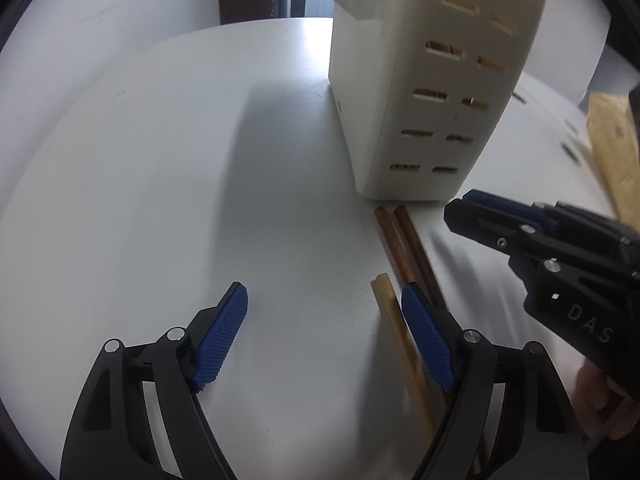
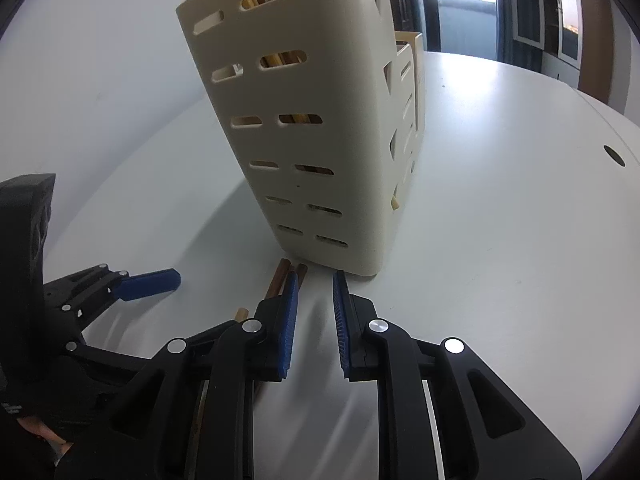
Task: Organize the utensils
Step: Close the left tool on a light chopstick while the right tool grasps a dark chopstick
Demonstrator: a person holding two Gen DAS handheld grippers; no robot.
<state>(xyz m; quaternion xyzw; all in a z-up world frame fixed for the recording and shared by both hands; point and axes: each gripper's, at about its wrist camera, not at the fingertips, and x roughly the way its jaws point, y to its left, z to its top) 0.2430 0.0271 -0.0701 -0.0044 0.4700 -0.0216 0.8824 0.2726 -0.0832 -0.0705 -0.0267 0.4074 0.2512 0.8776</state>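
A cream slotted utensil holder [image 1: 420, 100] [image 2: 312, 140] stands upright on the white table, with chopsticks showing through its slots. Two brown chopsticks [image 1: 406, 248] [image 2: 280, 276] and one pale yellow chopstick [image 1: 396, 332] lie flat in front of its base. My left gripper [image 1: 324, 288] is open wide over the table; the pale chopstick lies just inside its right finger [image 1: 424, 336], and the brown ones pass under that finger. My right gripper [image 2: 316, 276] [image 1: 460, 208] points at the holder's base with its jaws a narrow gap apart and nothing between them. The chopsticks lie just left of its left finger [image 2: 290, 312].
A wooden board [image 1: 612, 152] stands at the far right. A second cream container [image 2: 412, 80] sits behind the holder. The white table [image 2: 500, 200] has a dark hole [image 2: 614, 155] near its right edge. A person's hand [image 1: 612, 412] holds the right gripper.
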